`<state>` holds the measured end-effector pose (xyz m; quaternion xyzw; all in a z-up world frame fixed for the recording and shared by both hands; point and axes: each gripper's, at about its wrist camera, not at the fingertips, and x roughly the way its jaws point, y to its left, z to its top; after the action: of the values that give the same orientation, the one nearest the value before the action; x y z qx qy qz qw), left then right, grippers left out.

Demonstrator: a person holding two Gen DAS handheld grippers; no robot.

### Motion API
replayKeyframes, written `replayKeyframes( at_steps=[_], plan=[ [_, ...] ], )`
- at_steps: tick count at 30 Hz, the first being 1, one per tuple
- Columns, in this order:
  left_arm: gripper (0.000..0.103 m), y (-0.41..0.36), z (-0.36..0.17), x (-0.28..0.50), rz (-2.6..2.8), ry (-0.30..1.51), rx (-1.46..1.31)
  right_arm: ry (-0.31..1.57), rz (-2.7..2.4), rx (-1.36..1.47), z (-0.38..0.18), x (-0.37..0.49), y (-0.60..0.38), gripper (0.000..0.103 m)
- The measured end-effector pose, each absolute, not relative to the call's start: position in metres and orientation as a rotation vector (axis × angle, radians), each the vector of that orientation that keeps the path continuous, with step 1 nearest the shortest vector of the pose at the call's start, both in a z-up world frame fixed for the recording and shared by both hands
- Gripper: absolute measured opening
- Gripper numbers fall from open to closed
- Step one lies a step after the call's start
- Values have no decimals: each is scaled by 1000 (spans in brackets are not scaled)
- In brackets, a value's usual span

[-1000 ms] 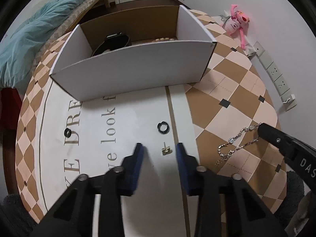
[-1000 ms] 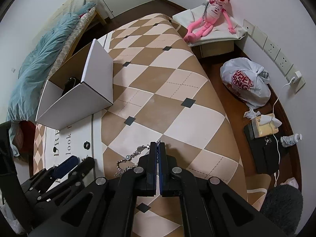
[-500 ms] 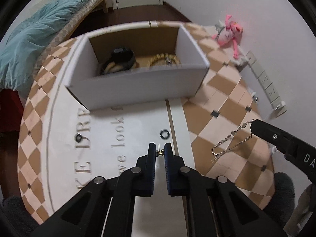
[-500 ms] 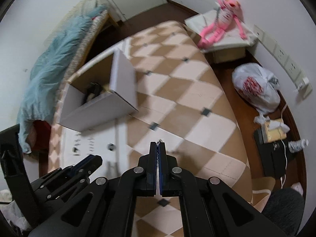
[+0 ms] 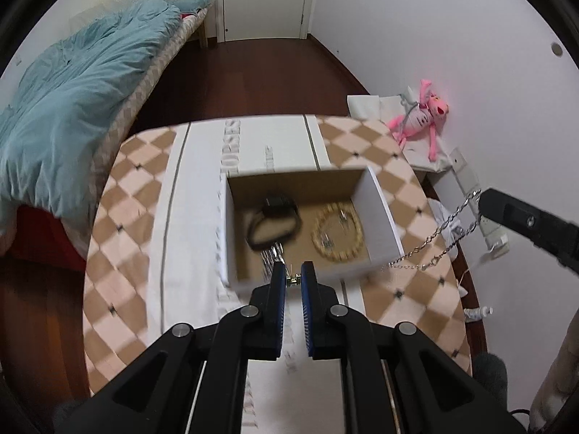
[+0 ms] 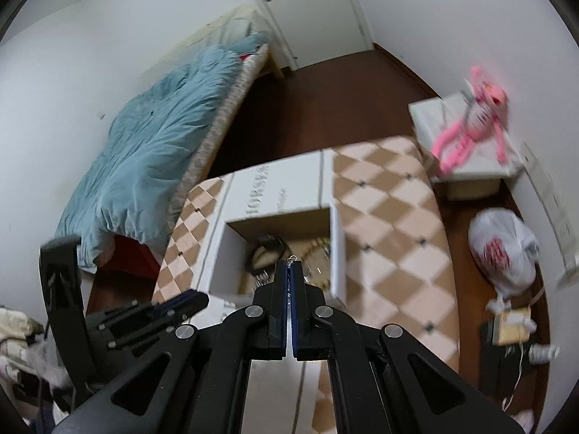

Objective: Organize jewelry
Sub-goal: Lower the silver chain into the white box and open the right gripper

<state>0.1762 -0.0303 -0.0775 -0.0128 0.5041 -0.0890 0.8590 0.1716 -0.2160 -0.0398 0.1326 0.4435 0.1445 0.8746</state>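
Left wrist view: my left gripper (image 5: 293,278) jaws clenched on small gold earring (image 5: 291,280), held above near wall of white box (image 5: 383,217) on checkered worktop (image 5: 119,224). Inside box: black band (image 5: 271,224), beaded bracelet (image 5: 338,233). Silver chain (image 5: 430,238) dangles from right gripper beside box.

Right wrist view: my right gripper (image 6: 289,271) jaws pressed together on chain link (image 6: 290,259), over box (image 6: 220,256). Frame blurred.

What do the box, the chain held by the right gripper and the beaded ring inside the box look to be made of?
Box: apparently cardboard, with white matte outer walls and plain brown inside faces. Chain: looks like silver-toned metal, its small links glinting as it hangs from the right gripper. Beaded ring: pale yellowish round beads, perhaps wood or plastic; motion blur leaves it open.
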Motion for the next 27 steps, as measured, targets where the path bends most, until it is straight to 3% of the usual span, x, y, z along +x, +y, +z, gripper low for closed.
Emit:
replayKeyframes(
  at_steps=[10,21,25,27],
  plan=[
    [6,-13,-104,260,-199,1195,-50,1015,314,179,-70,249,-178,1],
    [8,-13,-132,294,-188,1324,-86,1205,329,145,-121,295,-172,2],
    [12,-9,-126,299,-163,1306,-92,1242,311,144,-129,298,-178,2],
    [20,-6,-120,299,-148,1284,-93,1244,308,143,-129,297,-180,2]
  ],
)
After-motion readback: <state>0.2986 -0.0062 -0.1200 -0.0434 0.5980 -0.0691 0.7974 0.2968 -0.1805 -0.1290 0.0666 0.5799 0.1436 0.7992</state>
